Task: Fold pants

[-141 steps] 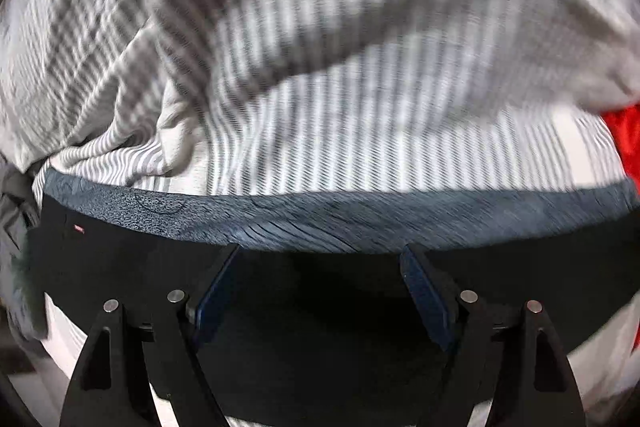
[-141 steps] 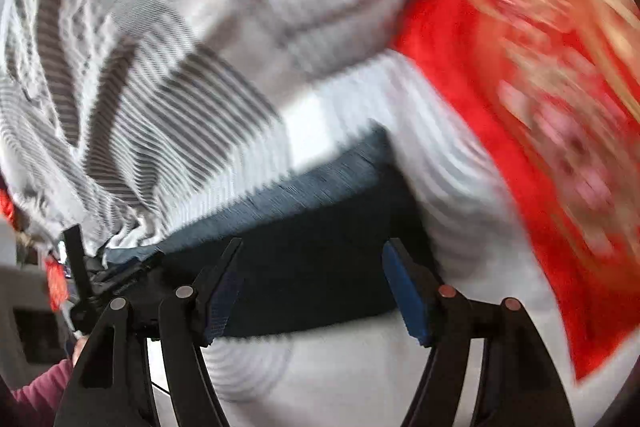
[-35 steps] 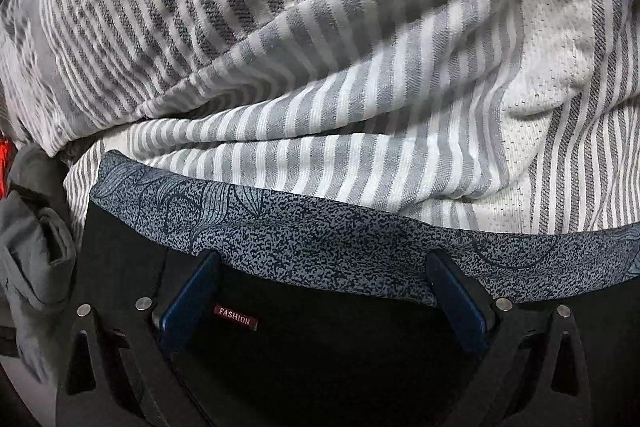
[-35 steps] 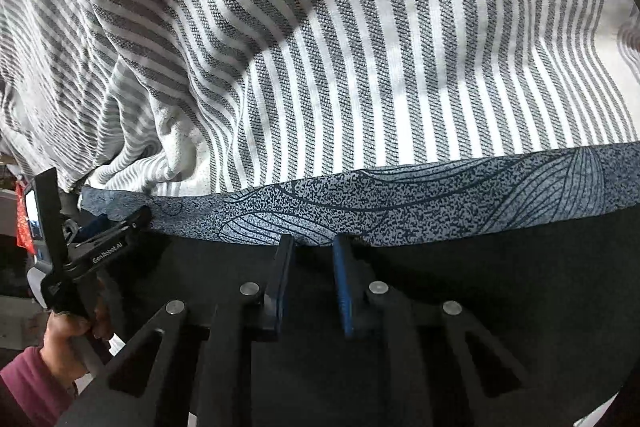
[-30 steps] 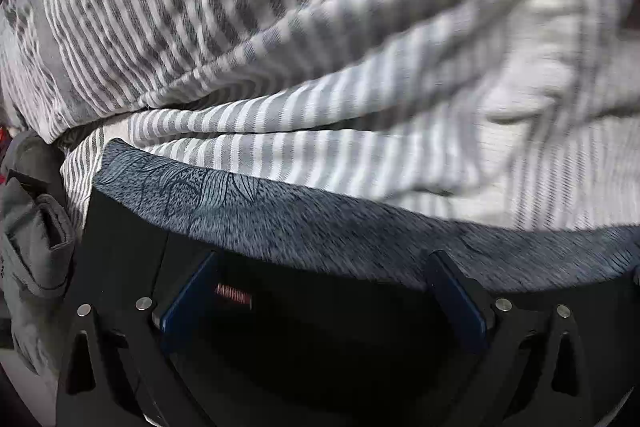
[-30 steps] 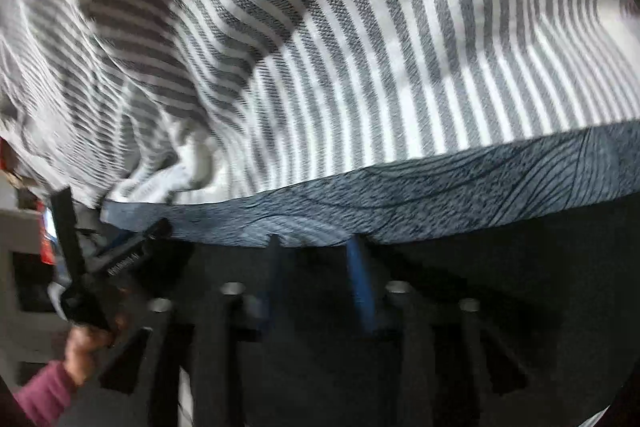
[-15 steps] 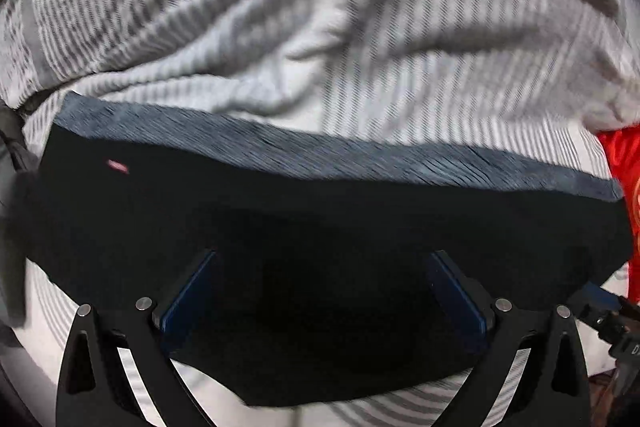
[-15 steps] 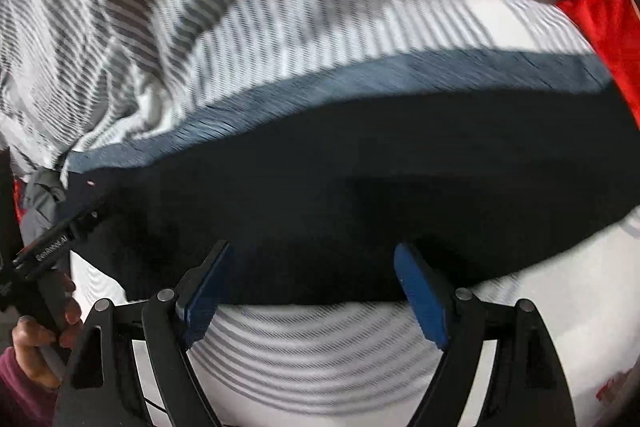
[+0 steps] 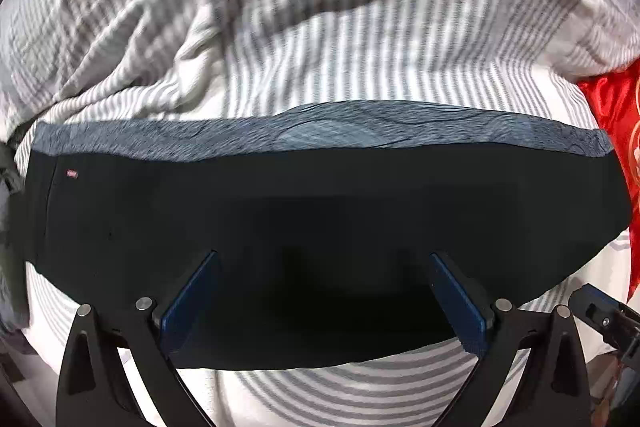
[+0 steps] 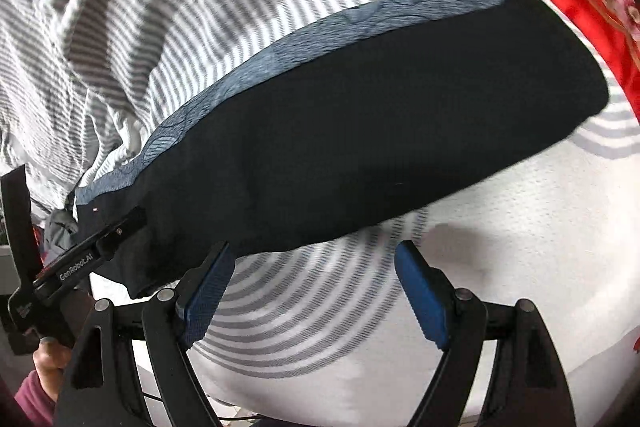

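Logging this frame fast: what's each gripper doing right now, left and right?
Left gripper: open, fingers spread over the black pants, holding nothing.
Right gripper: open, empty, over the striped bedding beside the pants.

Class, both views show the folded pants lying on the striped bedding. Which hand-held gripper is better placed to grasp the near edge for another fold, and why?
Left. The left hand-held gripper is open, its fingers over the pants near their front edge. The right hand-held gripper, also open, sits over bare striped bedding, short of the pants.
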Action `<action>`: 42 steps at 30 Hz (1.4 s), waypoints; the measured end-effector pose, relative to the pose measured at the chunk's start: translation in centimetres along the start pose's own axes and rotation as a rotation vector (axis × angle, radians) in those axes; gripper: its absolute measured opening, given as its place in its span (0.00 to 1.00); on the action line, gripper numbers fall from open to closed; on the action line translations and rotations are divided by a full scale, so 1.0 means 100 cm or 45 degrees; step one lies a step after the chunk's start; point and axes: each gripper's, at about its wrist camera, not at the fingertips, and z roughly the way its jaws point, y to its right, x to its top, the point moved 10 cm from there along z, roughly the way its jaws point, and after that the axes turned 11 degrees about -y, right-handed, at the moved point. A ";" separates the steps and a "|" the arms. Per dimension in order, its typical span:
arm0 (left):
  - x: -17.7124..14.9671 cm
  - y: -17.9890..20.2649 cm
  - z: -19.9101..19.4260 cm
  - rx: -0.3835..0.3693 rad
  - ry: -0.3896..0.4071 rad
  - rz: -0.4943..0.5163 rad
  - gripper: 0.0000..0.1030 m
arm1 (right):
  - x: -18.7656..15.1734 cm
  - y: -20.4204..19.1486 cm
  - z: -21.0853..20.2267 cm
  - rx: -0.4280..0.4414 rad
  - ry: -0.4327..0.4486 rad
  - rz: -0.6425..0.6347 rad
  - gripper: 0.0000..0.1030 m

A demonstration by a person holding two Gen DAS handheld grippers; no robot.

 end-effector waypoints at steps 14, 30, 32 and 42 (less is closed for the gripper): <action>0.013 0.067 -0.005 0.026 0.033 0.133 1.00 | -0.003 0.051 -0.019 0.342 0.075 0.180 0.82; 0.035 0.149 -0.001 0.096 0.112 0.237 1.00 | 0.025 0.150 -0.056 0.889 0.435 0.533 0.82; 0.040 0.155 0.003 0.148 0.139 0.237 1.00 | 0.030 0.158 -0.057 0.911 0.463 0.546 0.82; 0.069 0.170 0.012 0.172 0.160 0.165 1.00 | 0.050 0.171 -0.069 1.079 0.537 0.555 0.82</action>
